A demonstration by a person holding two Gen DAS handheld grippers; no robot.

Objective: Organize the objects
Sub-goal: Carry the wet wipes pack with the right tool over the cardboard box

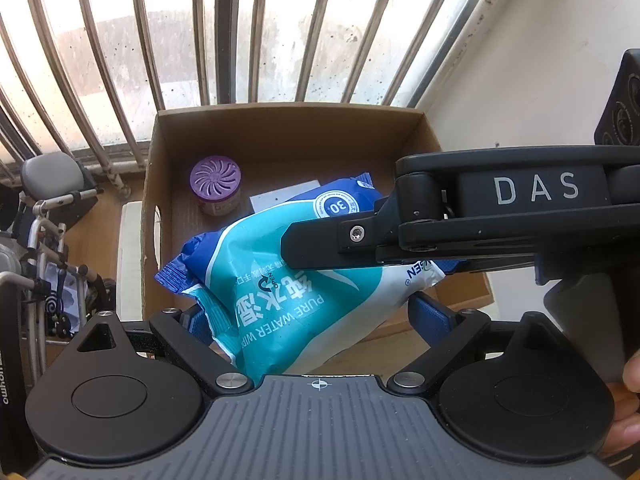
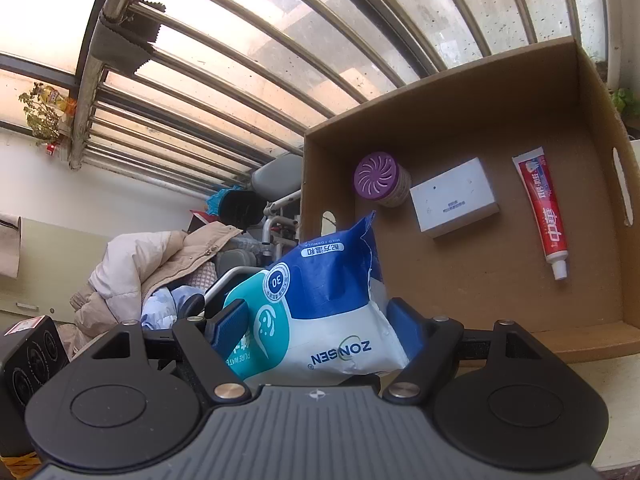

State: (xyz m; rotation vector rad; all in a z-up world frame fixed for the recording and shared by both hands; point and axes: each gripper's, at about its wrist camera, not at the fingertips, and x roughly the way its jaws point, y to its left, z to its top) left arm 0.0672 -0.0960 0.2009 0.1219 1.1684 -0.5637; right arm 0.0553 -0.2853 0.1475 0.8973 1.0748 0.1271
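Both grippers were clamped on the same wet-wipes pack (image 1: 280,280), held just above the near edge of the cardboard box (image 1: 280,128). The left gripper (image 1: 308,320) had its blue pads (image 1: 430,314) pressed against the pack's lower end, w/ the pack bulging up between them. The right gripper (image 2: 316,320) pinched the other end, the white part printed ZONSEN (upside down in the right wrist view), blue pads (image 2: 234,320) on either side of the pack (image 2: 328,304). In the left wrist view the right gripper (image 1: 304,248) reached in from the right, its black finger lying across the pack's top face.

Inside the box (image 2: 460,120), on the floor near the back wall: a purple-lidded air freshener jar (image 2: 380,178), upright, approx. in the back-left corner; a white carton (image 2: 456,196) just beside it, lying flat; and a red toothpaste tube (image 2: 542,212) lying flat towards the right wall, cap end pointing to the near side. All three sat apart from the pack. The jar (image 1: 216,188) also showed in the left view, behind the pack. Barred window (image 1: 240,32) behind the box.
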